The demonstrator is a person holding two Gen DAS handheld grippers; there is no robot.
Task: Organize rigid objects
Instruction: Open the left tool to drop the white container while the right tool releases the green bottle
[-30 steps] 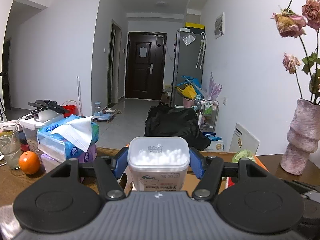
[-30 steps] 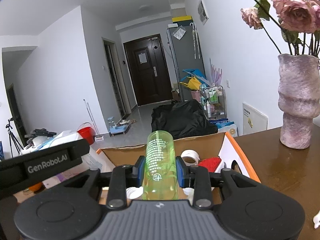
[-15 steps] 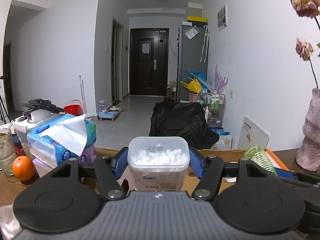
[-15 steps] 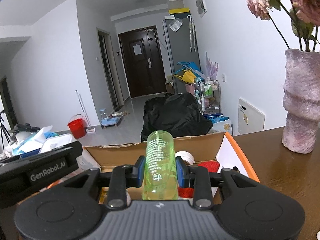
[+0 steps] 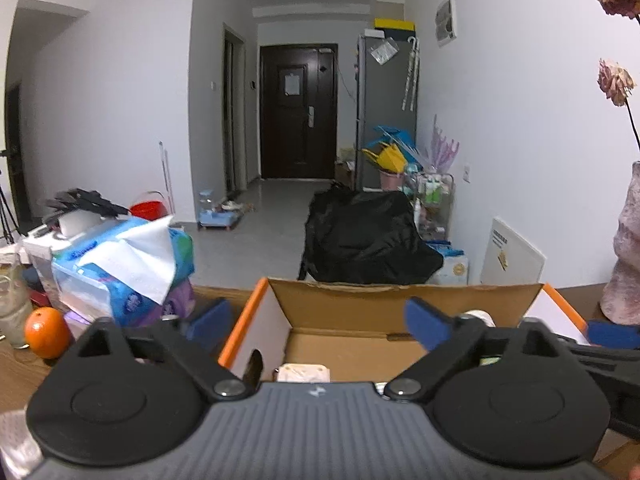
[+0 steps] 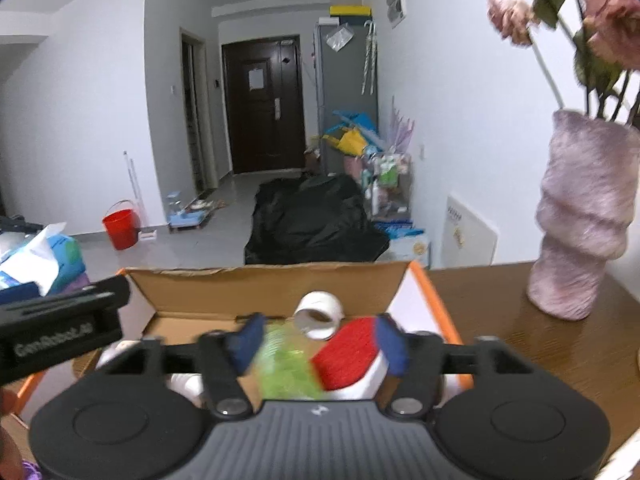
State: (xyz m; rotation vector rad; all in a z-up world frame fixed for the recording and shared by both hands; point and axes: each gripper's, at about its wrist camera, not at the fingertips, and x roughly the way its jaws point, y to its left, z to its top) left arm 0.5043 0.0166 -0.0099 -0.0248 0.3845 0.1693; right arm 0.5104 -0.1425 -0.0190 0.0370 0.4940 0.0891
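Observation:
An open cardboard box with orange edges (image 5: 400, 300) (image 6: 272, 288) stands on the wooden table. My left gripper (image 5: 318, 324) is open and empty above the box's left part; a pale object (image 5: 304, 372) lies in the box just below it. My right gripper (image 6: 316, 340) is open above the box. A blurred green bottle (image 6: 288, 364) is between and below its fingers, inside the box, beside a red and white object (image 6: 348, 356) and a white tape roll (image 6: 320, 314).
Tissue packs (image 5: 120, 272) and an orange (image 5: 46, 332) sit left of the box. A pink vase with dried roses (image 6: 580, 224) stands on the table to the right. The left gripper's body (image 6: 60, 332) shows at the left of the right wrist view.
Both grippers have opened. The cotton swab container has left the left gripper, and the green bottle has dropped from the right gripper into the box.

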